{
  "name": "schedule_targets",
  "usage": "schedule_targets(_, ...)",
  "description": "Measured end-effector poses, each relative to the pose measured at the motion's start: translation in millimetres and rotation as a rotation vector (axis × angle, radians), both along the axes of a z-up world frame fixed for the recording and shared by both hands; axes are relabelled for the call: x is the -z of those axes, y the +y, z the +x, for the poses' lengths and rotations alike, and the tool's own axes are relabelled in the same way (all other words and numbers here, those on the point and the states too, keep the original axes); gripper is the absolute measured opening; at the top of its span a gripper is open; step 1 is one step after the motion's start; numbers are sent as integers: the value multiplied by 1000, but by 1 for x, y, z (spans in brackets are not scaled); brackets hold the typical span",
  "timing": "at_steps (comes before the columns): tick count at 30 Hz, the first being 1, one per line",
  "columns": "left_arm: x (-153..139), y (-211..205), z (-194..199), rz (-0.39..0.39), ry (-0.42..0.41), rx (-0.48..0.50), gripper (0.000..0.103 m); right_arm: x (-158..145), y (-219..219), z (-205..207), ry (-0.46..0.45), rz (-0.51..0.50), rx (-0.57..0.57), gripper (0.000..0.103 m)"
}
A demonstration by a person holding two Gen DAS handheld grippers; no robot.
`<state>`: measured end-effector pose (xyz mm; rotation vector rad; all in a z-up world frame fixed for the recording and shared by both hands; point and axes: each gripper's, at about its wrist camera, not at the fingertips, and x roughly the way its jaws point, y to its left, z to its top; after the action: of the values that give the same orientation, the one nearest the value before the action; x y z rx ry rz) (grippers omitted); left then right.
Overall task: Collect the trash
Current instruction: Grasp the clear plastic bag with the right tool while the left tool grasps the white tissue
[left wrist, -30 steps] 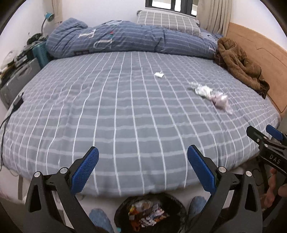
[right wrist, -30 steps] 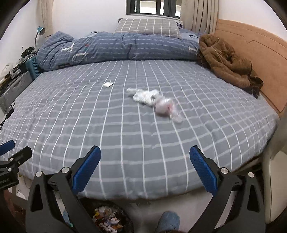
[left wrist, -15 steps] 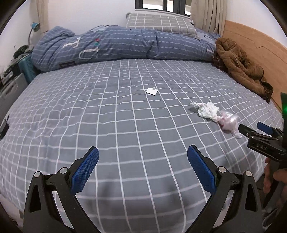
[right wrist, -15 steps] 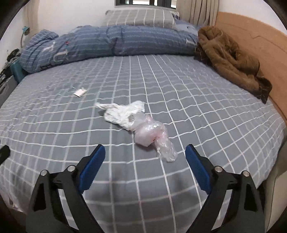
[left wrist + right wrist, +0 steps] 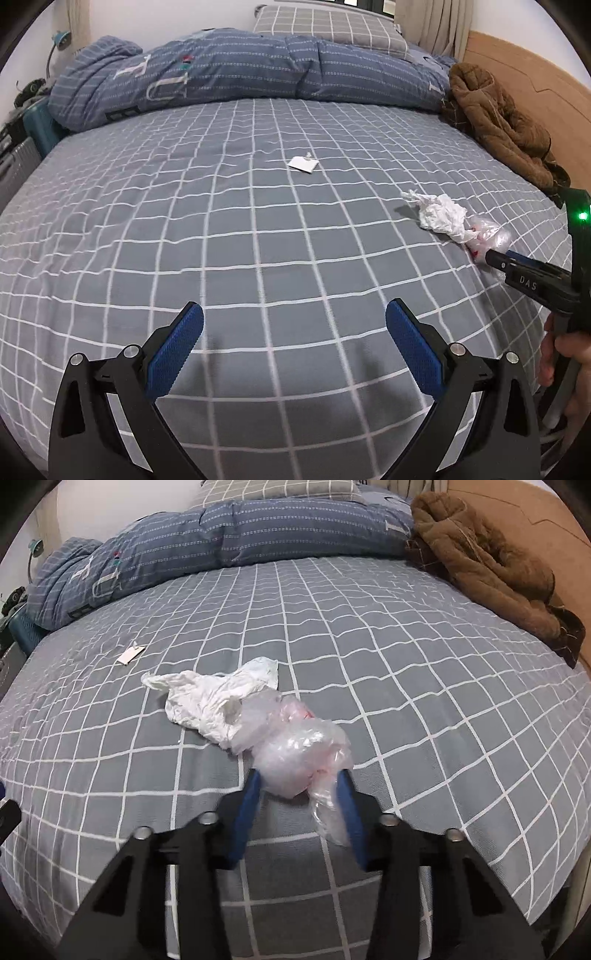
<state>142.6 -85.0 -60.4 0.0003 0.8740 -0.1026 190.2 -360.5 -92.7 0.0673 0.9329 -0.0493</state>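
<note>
The right gripper (image 5: 299, 779) had just been closing, and its blue pads sat against either side of the crumpled clear plastic bag (image 5: 295, 749), pinching it where it lay on the grey checked bed (image 5: 406, 686) towards the bed's right edge. Touching the bag on its far-left side was a crumpled white tissue (image 5: 207, 701). Further off, near the middle of the bed, lay a small white paper scrap (image 5: 303, 163), well apart from both. The left gripper (image 5: 294, 354) hung over the near edge of the bed with its jaws spread wide and nothing between them. A folded blue duvet (image 5: 258, 70) ran along the far edge, and a brown jacket (image 5: 487, 565) lay at the far right corner by the wooden headboard (image 5: 517, 62).
</note>
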Motion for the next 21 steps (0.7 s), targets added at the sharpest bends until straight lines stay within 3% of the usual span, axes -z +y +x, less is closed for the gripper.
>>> schedule_targets(2,2,-10,2,-13,2,7,97,-9,-6,-5,-12,20,-2,27)
schedule_targets(11,4,-76,30,-7,-15,101,97,-40,-49,-17,-80,80,80,27)
schedule_targets(21,11,-159,91,10,-20,223,97,-33,-66,-14,-58,77,59,27)
